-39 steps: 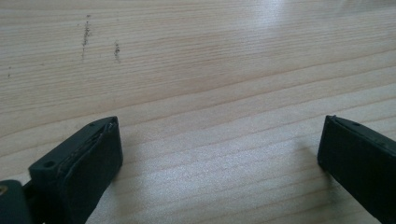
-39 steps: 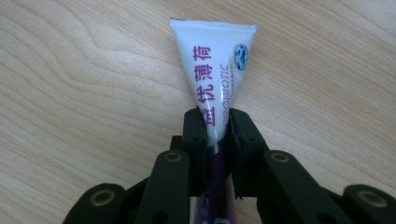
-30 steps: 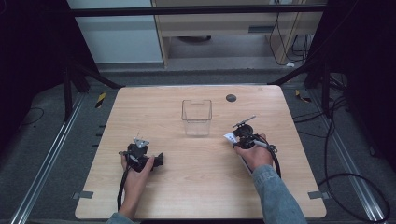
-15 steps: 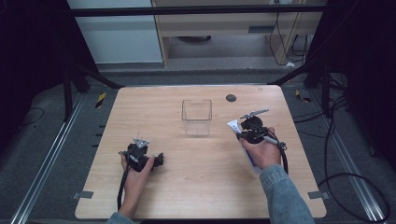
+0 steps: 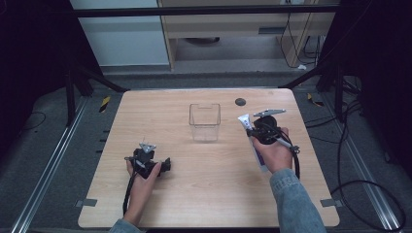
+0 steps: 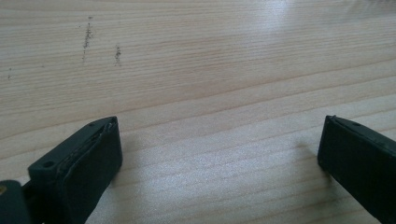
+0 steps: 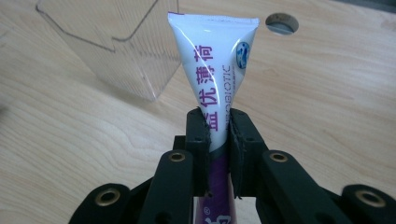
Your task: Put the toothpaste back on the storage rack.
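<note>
Left and nearer the person than the clear plastic box (image 5: 204, 121), the left hand (image 5: 141, 177) lies low on the wooden table (image 5: 209, 194), its left gripper (image 5: 164, 165) resting there with jaws spread wide and nothing between them. Right of the box, the right hand (image 5: 273, 151) is raised, forearm angled in from the near edge; the right gripper (image 5: 250, 130) is clamped around a white-and-purple tube (image 7: 215, 79), its flat sealed end pointing up, just beside the box

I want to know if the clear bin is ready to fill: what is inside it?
Nothing shows inside the clear bin; the table's wood shows through its walls. The right gripper holds the tube beside it.
</note>
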The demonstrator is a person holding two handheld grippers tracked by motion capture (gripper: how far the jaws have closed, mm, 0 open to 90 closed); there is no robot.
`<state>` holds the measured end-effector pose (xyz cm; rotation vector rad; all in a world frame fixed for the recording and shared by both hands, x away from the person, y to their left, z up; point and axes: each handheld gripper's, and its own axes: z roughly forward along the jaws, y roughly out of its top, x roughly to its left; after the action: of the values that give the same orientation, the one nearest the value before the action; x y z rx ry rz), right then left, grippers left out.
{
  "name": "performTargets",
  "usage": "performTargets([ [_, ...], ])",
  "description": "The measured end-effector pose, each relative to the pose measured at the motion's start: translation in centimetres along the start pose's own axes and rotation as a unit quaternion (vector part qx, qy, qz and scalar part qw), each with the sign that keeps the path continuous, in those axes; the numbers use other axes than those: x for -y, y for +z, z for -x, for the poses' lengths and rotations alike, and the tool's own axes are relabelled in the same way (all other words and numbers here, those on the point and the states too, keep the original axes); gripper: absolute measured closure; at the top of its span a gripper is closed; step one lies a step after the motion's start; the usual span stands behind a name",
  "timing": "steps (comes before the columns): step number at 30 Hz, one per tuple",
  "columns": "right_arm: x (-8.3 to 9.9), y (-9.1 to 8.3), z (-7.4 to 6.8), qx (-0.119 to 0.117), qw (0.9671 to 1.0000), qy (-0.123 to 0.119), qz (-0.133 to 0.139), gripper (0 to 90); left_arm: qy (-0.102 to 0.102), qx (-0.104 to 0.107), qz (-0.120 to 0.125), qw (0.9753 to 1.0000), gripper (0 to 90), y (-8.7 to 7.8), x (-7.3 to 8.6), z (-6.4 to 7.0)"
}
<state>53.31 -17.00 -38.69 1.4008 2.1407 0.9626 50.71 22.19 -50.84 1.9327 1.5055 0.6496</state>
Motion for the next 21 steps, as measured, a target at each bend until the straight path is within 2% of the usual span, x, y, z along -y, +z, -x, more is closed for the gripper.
performTargets([
  [14, -0.9, -0.6, -0.9, 0.003, 0.9996, -0.004, 0.028, 79.6, 0.0, 0.0, 0.0, 1.0, 0.0, 0.0, 0.0, 0.0],
  [21, -2.0, -0.7, -1.2, 0.003, 0.9988, -0.001, 0.049, 79.7, 0.0, 0.001, 0.0, 1.0, 0.0, 0.0, 0.0, 0.0],
])
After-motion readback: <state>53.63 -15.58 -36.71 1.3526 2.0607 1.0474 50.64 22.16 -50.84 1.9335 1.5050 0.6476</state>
